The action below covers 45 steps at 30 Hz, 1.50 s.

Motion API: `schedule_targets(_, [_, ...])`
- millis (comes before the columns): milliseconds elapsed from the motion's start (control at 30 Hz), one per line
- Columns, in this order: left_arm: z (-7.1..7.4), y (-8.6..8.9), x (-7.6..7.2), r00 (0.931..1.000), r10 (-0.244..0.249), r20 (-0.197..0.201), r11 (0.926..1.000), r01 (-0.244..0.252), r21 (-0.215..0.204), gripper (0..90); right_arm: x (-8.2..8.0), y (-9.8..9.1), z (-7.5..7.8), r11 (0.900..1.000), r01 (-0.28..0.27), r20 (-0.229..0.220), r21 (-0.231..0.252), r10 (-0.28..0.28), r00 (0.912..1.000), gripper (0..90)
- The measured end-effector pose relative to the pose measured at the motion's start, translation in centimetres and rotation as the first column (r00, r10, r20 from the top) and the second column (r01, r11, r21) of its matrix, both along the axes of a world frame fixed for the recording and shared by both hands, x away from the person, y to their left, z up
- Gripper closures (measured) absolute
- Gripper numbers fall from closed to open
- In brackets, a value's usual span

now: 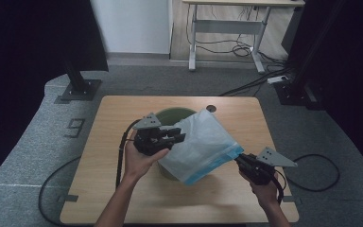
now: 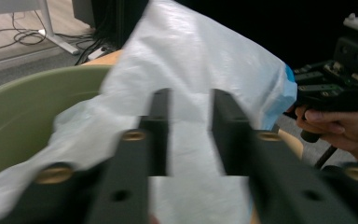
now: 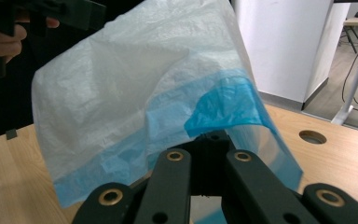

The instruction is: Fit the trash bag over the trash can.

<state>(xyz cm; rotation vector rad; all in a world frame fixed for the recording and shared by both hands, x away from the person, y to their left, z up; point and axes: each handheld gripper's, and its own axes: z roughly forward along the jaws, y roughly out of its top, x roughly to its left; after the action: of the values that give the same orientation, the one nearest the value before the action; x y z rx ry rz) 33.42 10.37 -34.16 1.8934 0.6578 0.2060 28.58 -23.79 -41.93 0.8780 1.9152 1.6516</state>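
White plastic bag point(image 1: 201, 144) slanting bin-to-right, blue edge pinched in closed right gripper point(image 1: 240, 161); left gripper point(image 1: 178, 137) parted.

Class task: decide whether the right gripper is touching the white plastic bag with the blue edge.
Touching. In the right gripper view, the right gripper has its jaws shut on the blue edge of the white plastic bag.

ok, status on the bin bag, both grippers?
Right gripper shut on the bag's blue edge. Left gripper open, bag film between its jaws. White bin bag over green bin. Nothing in the way.
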Motion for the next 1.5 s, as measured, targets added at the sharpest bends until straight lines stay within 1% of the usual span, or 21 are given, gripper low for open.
schedule_targets(33, [0.0,-0.5,-0.2,1.0000,-0.008,0.005,0.9999,0.008,0.011,56.8,0.0,0.1,0.1,1.0000,-0.003,0.002,0.000,0.003,1.0000,89.0])
schedule_targets(133, [-0.2,-2.0,-0.4,0.9993,-0.038,-0.006,0.9973,0.038,0.062,38.4,-0.1,0.3,0.2,1.0000,-0.008,0.005,0.001,0.008,1.0000,89.0])
schedule_targets(200, [-0.7,-3.3,-0.4,0.9992,-0.037,-0.014,0.9905,0.039,0.132,30.8,-0.1,0.4,0.2,0.9999,-0.011,0.007,0.002,0.011,0.9999,89.0])
schedule_targets(233, [-0.8,-3.6,-0.4,0.9993,-0.033,-0.015,0.9877,0.035,0.152,30.1,-0.2,0.4,0.2,0.9999,-0.012,0.006,0.003,0.012,0.9999,88.9])
schedule_targets(267, [-1.2,-4.0,-0.3,0.9995,-0.026,-0.017,0.9835,0.029,0.179,31.5,-0.2,0.4,0.2,0.9999,-0.013,0.007,0.003,0.013,0.9999,88.9])
schedule_targets(300, [-1.4,-4.3,-0.2,0.9996,-0.021,-0.020,0.9810,0.024,0.192,34.3,-0.2,0.4,0.3,0.9999,-0.013,0.008,0.003,0.013,0.9999,89.0])
schedule_targets(367, [-1.6,-4.6,-0.2,0.9997,-0.004,-0.023,0.9795,0.009,0.201,42.5,-0.2,0.4,0.3,0.9999,-0.014,0.009,0.007,0.014,0.9999,88.9])
schedule_targets(433, [-1.7,-4.7,-0.2,0.9997,0.008,-0.021,0.9791,-0.003,0.203,52.9,-0.3,0.3,0.4,0.9999,-0.014,0.012,0.008,0.014,0.9998,88.9])
schedule_targets(500, [-1.7,-4.6,-0.1,0.9995,0.010,-0.029,0.9814,-0.004,0.192,61.6,-0.4,0.3,0.4,0.9998,-0.015,0.013,0.009,0.015,0.9998,88.9])
schedule_targets(600, [-1.7,-4.5,0.0,0.9989,-0.012,-0.044,0.9834,0.020,0.180,76.5,-0.5,0.2,0.5,0.9999,-0.013,0.015,0.011,0.013,0.9998,88.9])
schedule_targets(733, [-1.5,-4.1,0.0,0.9978,-0.044,-0.050,0.9894,0.051,0.136,89.9,-0.5,0.1,0.4,0.9999,-0.012,0.016,0.011,0.011,0.9998,89.0])
schedule_targets(833, [-1.3,-3.5,0.1,0.9972,-0.050,-0.056,0.9946,0.055,0.088,90.0,-0.4,0.1,0.3,0.9999,-0.009,0.009,0.008,0.009,0.9999,89.0])
schedule_targets(867, [-1.2,-3.2,0.1,0.9978,-0.044,-0.050,0.9961,0.048,0.075,90.0,-0.4,0.0,0.2,1.0000,-0.008,0.006,0.005,0.007,1.0000,88.9])
schedule_targets(933, [-0.8,-2.4,0.2,0.9987,-0.029,-0.041,0.9990,0.030,0.034,90.0,-0.3,0.0,0.0,1.0000,-0.004,-0.001,0.002,0.004,1.0000,88.9])
schedule_targets(1000, [-0.4,-1.4,0.4,0.9992,-0.010,-0.039,0.9999,0.010,-0.005,90.0,-0.2,0.0,-0.2,1.0000,-0.003,-0.008,0.002,0.003,1.0000,89.0])
schedule_targets(1067, [-0.1,-0.5,0.6,0.9994,0.016,-0.032,0.9997,-0.016,-0.018,90.0,-0.1,0.0,-0.3,1.0000,-0.004,-0.013,0.003,0.004,0.9999,89.0])
schedule_targets(1233, [0.1,1.8,1.3,0.9972,0.065,-0.038,0.9950,-0.068,-0.073,90.0,0.0,0.4,-0.2,0.9998,-0.019,-0.011,0.001,0.019,0.9998,89.0])
schedule_targets(1300, [0.1,2.8,1.5,0.9967,0.057,-0.058,0.9905,-0.064,-0.121,90.0,0.0,0.6,-0.1,0.9997,-0.024,-0.010,-0.003,0.024,0.9997,89.0])
schedule_targets(1333, [0.1,3.2,1.6,0.9962,0.060,-0.063,0.9882,-0.069,-0.137,90.0,0.1,0.7,-0.1,0.9996,-0.027,-0.011,-0.002,0.027,0.9996,89.0])
schedule_targets(1433, [0.2,4.4,1.6,0.9943,0.088,-0.059,0.9832,-0.097,-0.155,90.0,0.1,0.9,0.1,0.9995,-0.032,-0.008,-0.003,0.032,0.9994,88.9])
schedule_targets(1500, [0.3,5.4,1.7,0.9924,0.104,-0.066,0.9788,-0.114,-0.170,90.0,0.1,0.9,0.2,0.9995,-0.032,-0.006,-0.005,0.032,0.9995,88.9])
